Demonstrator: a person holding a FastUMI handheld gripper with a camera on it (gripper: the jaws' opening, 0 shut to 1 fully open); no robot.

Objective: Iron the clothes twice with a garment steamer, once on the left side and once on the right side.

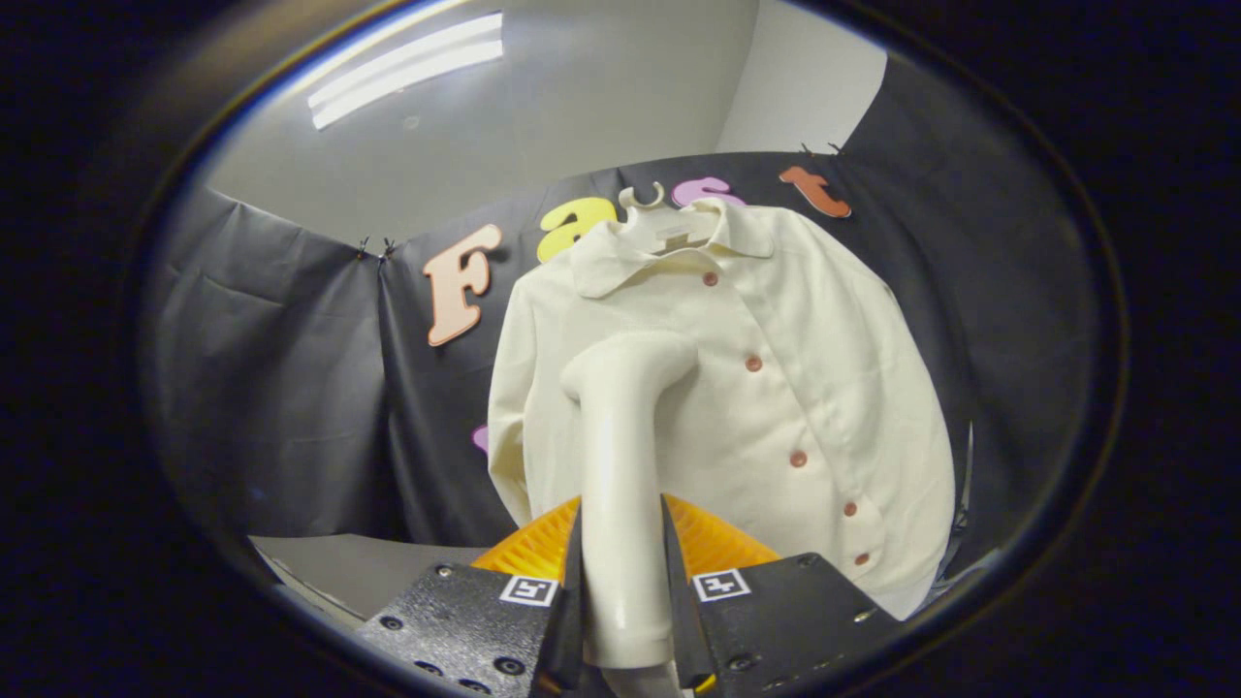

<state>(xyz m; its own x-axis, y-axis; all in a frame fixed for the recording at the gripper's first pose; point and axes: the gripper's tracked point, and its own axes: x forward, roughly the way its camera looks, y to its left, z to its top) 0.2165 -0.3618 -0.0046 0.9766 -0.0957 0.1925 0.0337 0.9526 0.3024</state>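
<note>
Between the two fingers of the gripper (620, 601) stands the cream handle of the garment steamer (620, 485), and both fingers press on it from either side, pinching it firmly. That handle rises straight up out of the grip and bends at its top toward the right, where the rounded head (635, 364) sits against the left chest of the shirt (776, 388), though whether it truly touches the cloth or only hovers just in front I cannot tell. The shirt is cream-white, with long sleeves, a turned-down collar and a row of small reddish-brown buttons (753, 363) running down its front on a slant. It hangs from a pale hanger (669, 228) whose hook shows just above the collar, and it hangs before the black cloth wall (291, 388) of the booth, leaning a little so that its hem swings off to the right. Behind the handle, low down and just beyond the fingers, a ribbed orange part (538, 548) fans out on both sides. To the left of the fingers, lower down, a grey corner of the table (359, 572) shows beneath the cloth wall. Overhead, a long ceiling light (407, 68) glows on the pale ceiling.
</note>
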